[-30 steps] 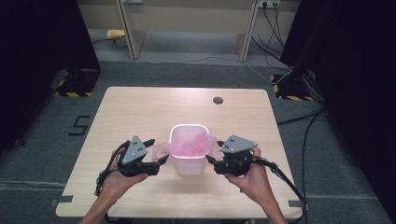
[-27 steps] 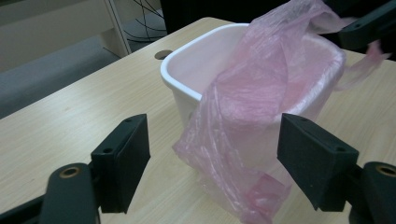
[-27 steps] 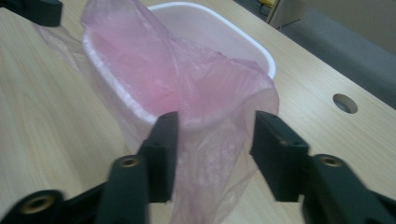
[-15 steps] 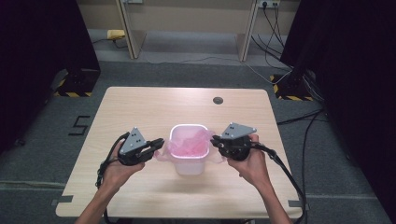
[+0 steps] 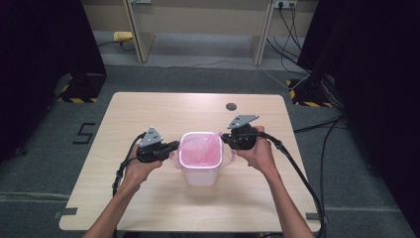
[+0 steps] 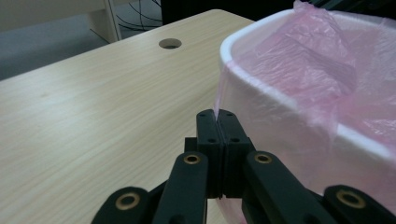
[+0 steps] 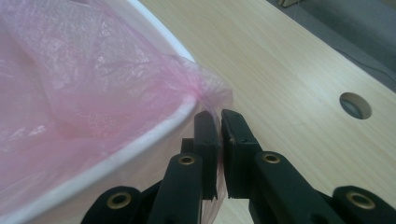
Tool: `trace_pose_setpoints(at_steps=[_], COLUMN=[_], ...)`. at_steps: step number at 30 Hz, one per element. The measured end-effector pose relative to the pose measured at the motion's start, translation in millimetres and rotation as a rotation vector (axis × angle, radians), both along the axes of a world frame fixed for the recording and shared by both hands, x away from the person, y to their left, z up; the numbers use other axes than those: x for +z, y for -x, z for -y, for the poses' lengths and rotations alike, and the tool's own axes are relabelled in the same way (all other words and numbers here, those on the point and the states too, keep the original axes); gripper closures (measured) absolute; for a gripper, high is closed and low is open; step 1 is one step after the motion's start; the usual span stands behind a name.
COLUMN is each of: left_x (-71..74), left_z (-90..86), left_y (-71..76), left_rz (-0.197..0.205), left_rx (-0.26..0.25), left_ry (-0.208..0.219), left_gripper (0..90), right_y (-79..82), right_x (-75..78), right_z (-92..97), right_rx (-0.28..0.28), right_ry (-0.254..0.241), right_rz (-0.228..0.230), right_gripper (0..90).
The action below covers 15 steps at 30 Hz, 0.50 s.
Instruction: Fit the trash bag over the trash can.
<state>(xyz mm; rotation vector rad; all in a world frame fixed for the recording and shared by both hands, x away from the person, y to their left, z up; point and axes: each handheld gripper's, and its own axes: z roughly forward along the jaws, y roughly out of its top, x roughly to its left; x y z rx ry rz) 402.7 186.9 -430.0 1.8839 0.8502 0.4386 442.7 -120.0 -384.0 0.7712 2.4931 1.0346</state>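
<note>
My worry is the thin pink bag liner (image 5: 200, 151) tearing: I have pinched film on both sides of the white bin (image 5: 200, 173), and if I pull the two edges apart too hard or unevenly the plastic could rip at a pinch point, slip out, or drag the light bin across the table (image 5: 148, 106). The bin stands near the middle of the table's near half, with the liner inside it and draped over the rim.

The left tongs (image 6: 217, 116) have just closed, jaws flat together on the liner's edge just outside the rim. The right tongs (image 7: 219, 119) have also just closed on a gathered fold at the opposite rim, a sliver of gap showing. Both hands hold level, pointing inward at the bin, forearms angled in from the near edge.
</note>
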Motion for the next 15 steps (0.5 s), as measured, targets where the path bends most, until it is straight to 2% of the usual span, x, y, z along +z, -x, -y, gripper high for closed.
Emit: trace_pose_setpoints(at_steps=[3, 6, 10, 13, 15], left_x=[-3.4, -7.2, -12.2, -17.1, -25.4], left_z=[3.0, 5.7, 6.4, 7.7, 9.2], left_y=[-3.2, -5.9, -7.6, -8.4, -7.7], left_rz=[-0.001, -0.004, -0.014, -0.023, -0.034], left_rx=[0.001, 0.001, -0.003, -0.001, -0.002], left_ry=[0.005, -0.007, 0.001, -0.02, -0.045], left_gripper=[89.4, 89.5, 89.6, 89.6, 89.6], right_y=[-5.0, -9.6, -12.9, -14.4, -15.0], right_x=[-6.6, -13.3, -23.3, -29.3, -35.1], right_z=[-1.9, -4.3, -4.9, -4.0, -3.5], right_rx=[0.024, 0.036, 0.049, 0.047, 0.041], right_ry=[-0.013, -0.007, 0.0, -0.016, 0.022], right_rz=[-0.019, -0.04, -0.075, -0.101, -0.111], right_gripper=[87.3, 87.7, 88.1, 88.2, 88.1])
